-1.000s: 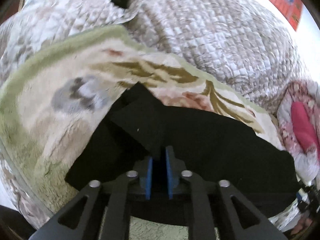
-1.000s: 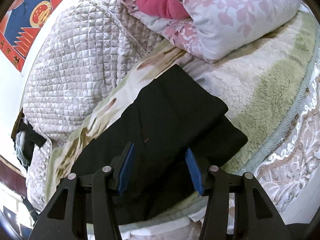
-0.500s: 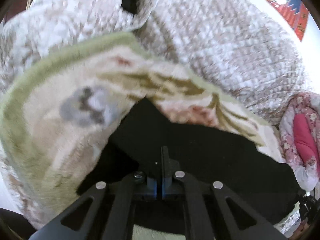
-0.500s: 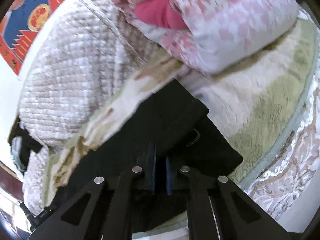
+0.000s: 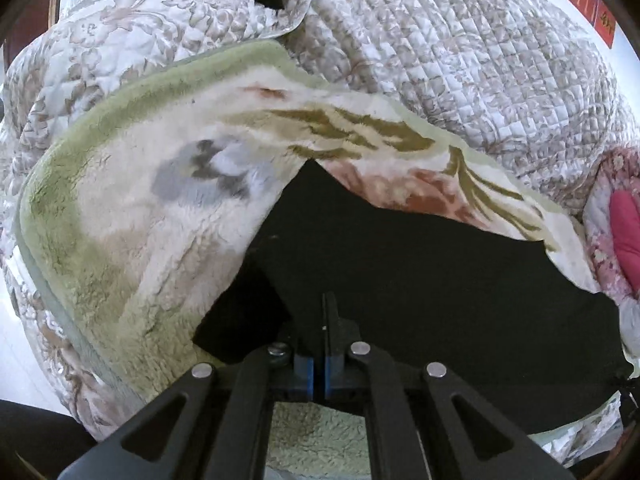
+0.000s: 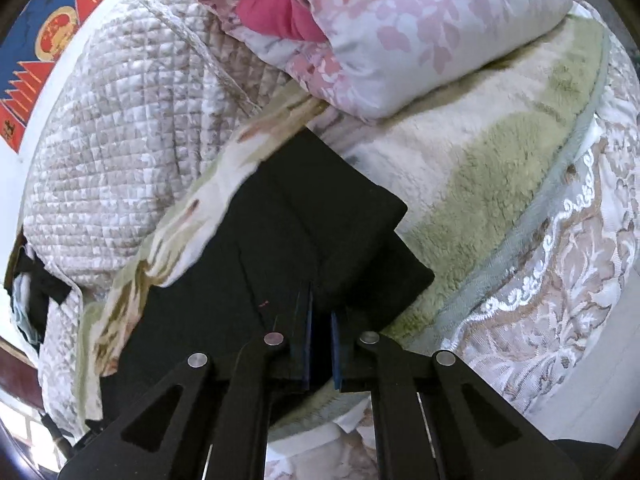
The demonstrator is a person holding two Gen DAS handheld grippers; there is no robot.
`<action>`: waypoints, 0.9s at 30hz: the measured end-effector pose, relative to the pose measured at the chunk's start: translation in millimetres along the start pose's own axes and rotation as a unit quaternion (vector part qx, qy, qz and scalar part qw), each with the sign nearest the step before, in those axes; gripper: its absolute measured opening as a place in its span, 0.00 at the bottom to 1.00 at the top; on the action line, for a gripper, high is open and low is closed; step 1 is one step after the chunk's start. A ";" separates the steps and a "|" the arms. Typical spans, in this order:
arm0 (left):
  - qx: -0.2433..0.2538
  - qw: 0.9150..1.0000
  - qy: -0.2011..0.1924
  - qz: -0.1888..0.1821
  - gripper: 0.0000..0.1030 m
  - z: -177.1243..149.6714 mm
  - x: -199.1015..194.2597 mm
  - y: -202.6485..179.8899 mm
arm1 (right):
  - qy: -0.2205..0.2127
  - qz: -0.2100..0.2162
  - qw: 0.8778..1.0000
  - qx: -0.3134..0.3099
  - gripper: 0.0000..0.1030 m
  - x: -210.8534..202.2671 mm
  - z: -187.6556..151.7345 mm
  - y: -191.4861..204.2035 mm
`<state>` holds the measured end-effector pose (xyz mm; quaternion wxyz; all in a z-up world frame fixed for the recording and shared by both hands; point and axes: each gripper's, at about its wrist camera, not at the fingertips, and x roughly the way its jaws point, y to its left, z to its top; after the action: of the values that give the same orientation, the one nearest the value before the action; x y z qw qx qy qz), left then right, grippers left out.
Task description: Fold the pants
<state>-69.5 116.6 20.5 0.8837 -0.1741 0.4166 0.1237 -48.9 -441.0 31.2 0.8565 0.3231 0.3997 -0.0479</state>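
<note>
Black pants (image 5: 420, 264) lie folded lengthwise on a fluffy cream and green blanket (image 5: 132, 216). My left gripper (image 5: 325, 312) is shut on the near edge of the pants, with black cloth pinched between its blue pads. In the right wrist view the same pants (image 6: 296, 216) reach away from me in stacked layers. My right gripper (image 6: 320, 312) is shut on their near edge too, its blue pads pressed on the cloth. The near hem is hidden under both grippers.
A quilted beige bedspread (image 5: 460, 48) covers the bed behind the blanket. A rolled pink floral duvet (image 6: 400, 28) lies just past the pants on the right. Dark clothes (image 6: 36, 280) hang at the bed's far left. The lace-trimmed bed edge (image 6: 560, 264) runs close by.
Both grippers went from open to shut on the near edge of the pants. The right jaws closed from wide apart; the left hand shifted slightly.
</note>
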 end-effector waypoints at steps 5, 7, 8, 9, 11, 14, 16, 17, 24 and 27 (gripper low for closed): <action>-0.005 1.000 -0.010 0.021 0.09 1.5 -9.0 6.9 | -0.023 -0.016 0.999 -0.017 0.08 -17.2 -6.1 7.8; -0.009 1.000 -0.014 0.026 0.09 2.7 -11.7 9.7 | -0.017 -0.022 0.999 -0.018 0.08 -17.2 -8.2 7.2; -0.009 0.999 -0.016 0.031 0.09 3.1 -12.7 9.5 | -0.014 -0.025 0.999 -0.015 0.08 -17.2 -8.9 6.1; -0.009 0.999 -0.018 0.034 0.09 3.2 -13.7 9.4 | -0.015 -0.033 0.999 -0.012 0.10 -19.6 -9.3 5.1; -0.009 0.999 -0.024 0.042 0.09 4.3 -17.3 9.5 | -0.037 -0.066 0.997 -0.013 0.14 -29.6 -9.5 6.7; -0.018 0.996 -0.047 0.073 0.12 8.8 -27.6 13.0 | -0.093 -0.091 0.991 -0.017 0.17 -52.0 -5.1 12.4; -0.038 0.993 -0.053 0.094 0.13 12.8 -30.3 19.9 | -0.102 -0.082 0.990 -0.043 0.18 -55.3 -2.0 22.1; -0.046 0.992 -0.053 0.104 0.13 14.4 -30.9 23.3 | -0.097 -0.071 0.991 -0.060 0.19 -52.9 -1.9 28.5; -0.010 0.996 -0.060 0.058 0.13 19.5 -35.9 -1.0 | -0.034 -0.070 0.986 -0.144 0.24 -8.0 -15.8 54.2; 0.028 0.999 -0.040 0.006 0.25 18.4 -27.1 -25.4 | -0.023 -0.073 0.991 -0.109 0.24 1.0 -16.2 38.7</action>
<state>-64.3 99.0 57.7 0.9034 -0.1417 0.3851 0.1241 -45.6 -400.8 42.7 0.8896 0.1965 0.4055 -0.0741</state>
